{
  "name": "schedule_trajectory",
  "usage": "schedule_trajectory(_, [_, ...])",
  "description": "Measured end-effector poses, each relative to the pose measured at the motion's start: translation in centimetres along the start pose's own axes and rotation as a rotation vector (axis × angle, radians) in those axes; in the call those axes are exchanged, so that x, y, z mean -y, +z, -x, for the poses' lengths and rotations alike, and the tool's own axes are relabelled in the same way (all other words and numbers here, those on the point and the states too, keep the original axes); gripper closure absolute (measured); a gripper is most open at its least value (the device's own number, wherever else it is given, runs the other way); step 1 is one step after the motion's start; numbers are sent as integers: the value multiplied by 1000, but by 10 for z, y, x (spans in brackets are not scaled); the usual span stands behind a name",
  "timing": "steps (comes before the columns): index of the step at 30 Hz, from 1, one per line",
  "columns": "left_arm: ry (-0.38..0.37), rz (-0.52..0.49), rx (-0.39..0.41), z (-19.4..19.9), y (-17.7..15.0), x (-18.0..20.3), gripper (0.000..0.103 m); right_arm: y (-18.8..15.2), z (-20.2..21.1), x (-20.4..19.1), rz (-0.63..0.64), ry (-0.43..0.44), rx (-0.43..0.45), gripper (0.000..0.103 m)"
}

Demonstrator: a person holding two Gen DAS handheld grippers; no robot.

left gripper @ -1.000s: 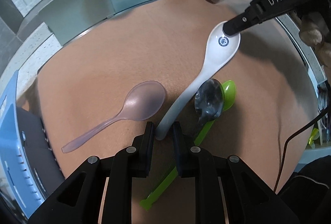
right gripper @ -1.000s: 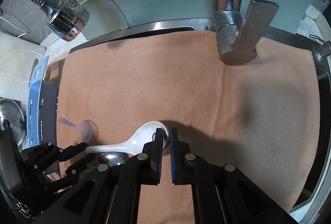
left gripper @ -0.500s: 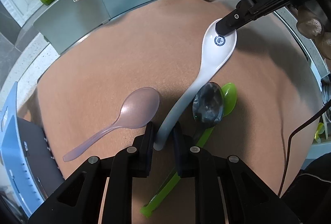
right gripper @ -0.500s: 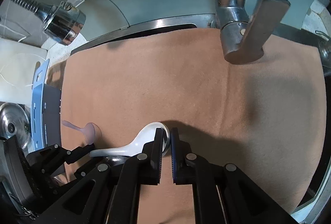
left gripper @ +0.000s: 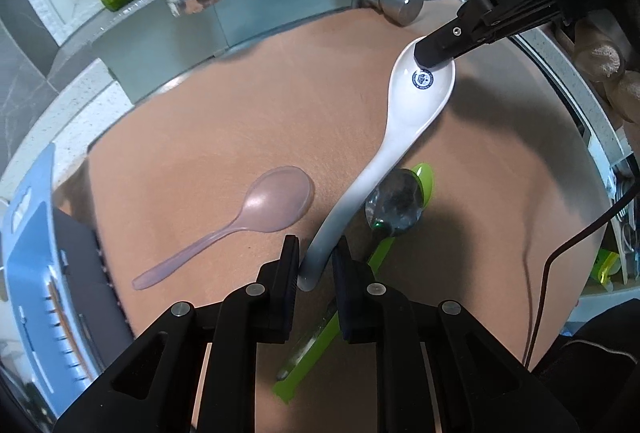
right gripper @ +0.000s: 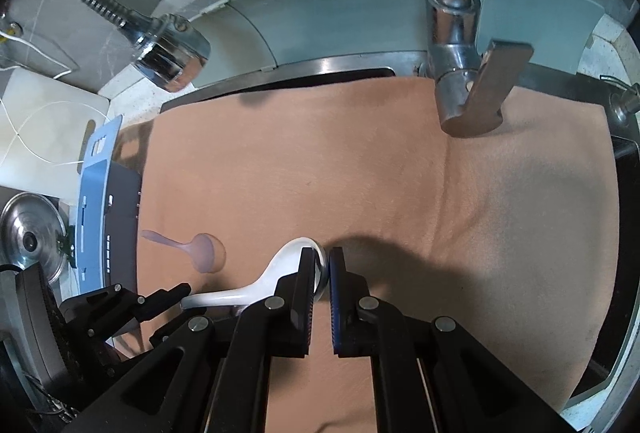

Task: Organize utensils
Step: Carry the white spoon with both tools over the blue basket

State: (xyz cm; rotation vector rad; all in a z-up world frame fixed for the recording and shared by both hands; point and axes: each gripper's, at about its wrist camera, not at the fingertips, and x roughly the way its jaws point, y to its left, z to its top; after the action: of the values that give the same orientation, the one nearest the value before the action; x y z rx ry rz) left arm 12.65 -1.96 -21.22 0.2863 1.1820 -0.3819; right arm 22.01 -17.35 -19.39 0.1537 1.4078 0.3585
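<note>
White glazed ceramic, the soup spoon [left gripper: 394,137] now hangs clear of the tan cloth [left gripper: 224,121], where a second ago its handle lay beside the other utensils. The left gripper [left gripper: 316,267] pinches the handle's tip, and the right gripper [right gripper: 322,271] is pressed together on the bowl's rim. Below it stay a translucent pink plastic spoon [left gripper: 256,211], a shiny metal spoon [left gripper: 396,205] and a bright green plastic spoon [left gripper: 332,317], the metal bowl covering most of the green one. The metal spoon's handle is hidden behind the left gripper. A blue slotted rack [left gripper: 36,273] is cut off at the left edge. The cloth looks soft and matte; a chrome faucet [right gripper: 456,29] rises behind it.
</note>
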Motion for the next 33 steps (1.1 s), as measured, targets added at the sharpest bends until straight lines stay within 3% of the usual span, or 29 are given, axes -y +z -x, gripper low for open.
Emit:
schedule_trajectory(9, [44,48,62,42,-22,-18,88,4,27,-52,94,34,61,97])
schedule_trajectory(17, [91,167,104,70,-56,-59,89,11,26,-134,231,55,66,97])
schedule_trajectory(27, [134,365,115,86,-113,-114,91,24,-9,-256,459,28,15,97])
schedule_trajectory(33, [135,462,100,81,-134,-139,92,31,-40,-309,567,-8,-31,97])
